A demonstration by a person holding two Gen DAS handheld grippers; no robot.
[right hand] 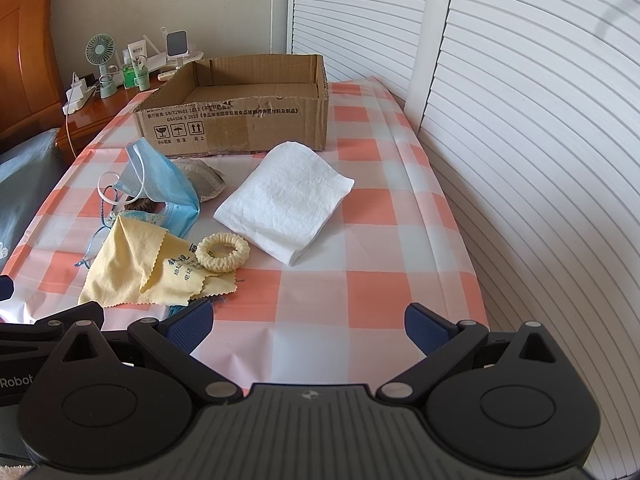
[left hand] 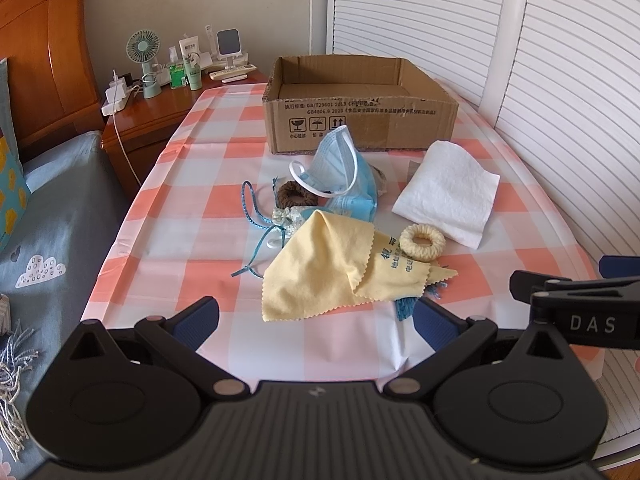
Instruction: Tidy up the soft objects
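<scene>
While both claws hover apart and empty at the bottom of their frames, the yellow cloth [left hand: 320,264] lies just ahead of the left gripper [left hand: 316,320], spread across the frame's centre, its long axis running left to right. The right gripper [right hand: 308,326] sees it at lower left, so the left is likely nearer. The cardboard box [left hand: 360,124] stands open at upper centre, with the blue mask [left hand: 344,176] between.
</scene>
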